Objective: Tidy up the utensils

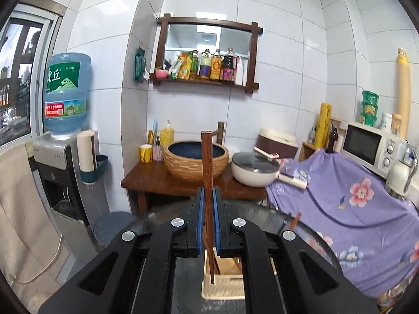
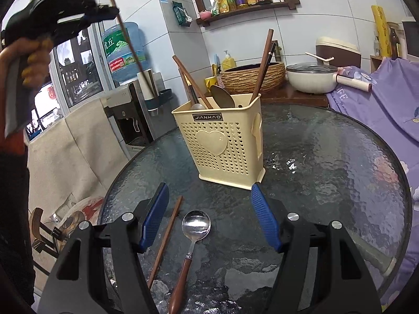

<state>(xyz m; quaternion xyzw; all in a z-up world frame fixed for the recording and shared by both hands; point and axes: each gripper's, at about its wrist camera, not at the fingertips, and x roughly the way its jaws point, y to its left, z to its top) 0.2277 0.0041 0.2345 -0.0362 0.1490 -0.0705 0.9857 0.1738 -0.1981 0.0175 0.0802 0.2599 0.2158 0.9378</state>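
My left gripper (image 1: 208, 196) is shut on a dark wooden chopstick (image 1: 207, 172) that stands nearly upright between its blue pads. Seen from the right wrist, that left gripper (image 2: 108, 10) is raised high at the upper left, and the chopstick (image 2: 131, 44) hangs slanting down from it. A cream perforated utensil holder (image 2: 222, 141) stands on the round glass table (image 2: 327, 157) with several chopsticks and a spoon in it. My right gripper (image 2: 209, 206) is open low over the table. Between its fingers lie a metal spoon (image 2: 195, 227) with a wooden handle and one chopstick (image 2: 166, 238).
A brown washstand (image 1: 162, 178) with a woven basin (image 1: 196, 161) and a white lidded pan (image 1: 255, 170) stands behind the table. A water dispenser (image 1: 60, 162) is at the left. Purple floral cloth (image 1: 353, 204) covers furniture at the right, beside a microwave (image 1: 369, 147).
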